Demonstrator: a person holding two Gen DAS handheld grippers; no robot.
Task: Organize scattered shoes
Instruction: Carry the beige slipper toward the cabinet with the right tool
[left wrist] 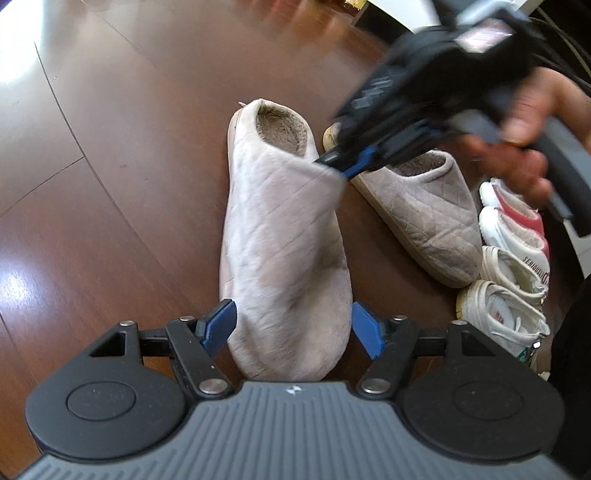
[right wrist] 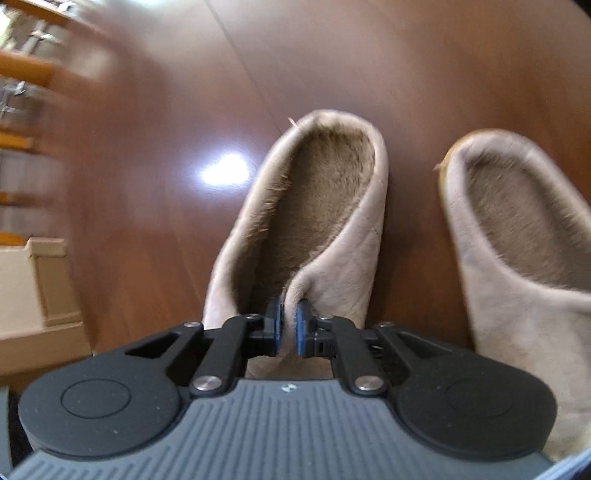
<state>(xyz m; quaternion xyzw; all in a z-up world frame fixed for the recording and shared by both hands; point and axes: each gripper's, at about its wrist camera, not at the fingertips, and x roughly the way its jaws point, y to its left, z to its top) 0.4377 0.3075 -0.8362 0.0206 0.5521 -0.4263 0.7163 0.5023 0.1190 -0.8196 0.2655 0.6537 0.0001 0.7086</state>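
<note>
The floor (left wrist: 110, 155) is made of dark brown wooden boards with a glossy finish, and thin seams run between the boards. A bright spot of reflected light (right wrist: 224, 173) lies on the wood in the right wrist view, and another pale glare is at the upper left edge of the left wrist view.

At the left side of the right wrist view stands a cardboard box (right wrist: 35, 280) of light beige colour, directly on the floor. Above it there is blurred wooden furniture (right wrist: 29, 74) in orange-brown tone; its details cannot be read.

In the left wrist view, a white furniture part (left wrist: 384, 9) shows at the top edge, and black cables (left wrist: 569, 40) curve at the upper right corner.
</note>
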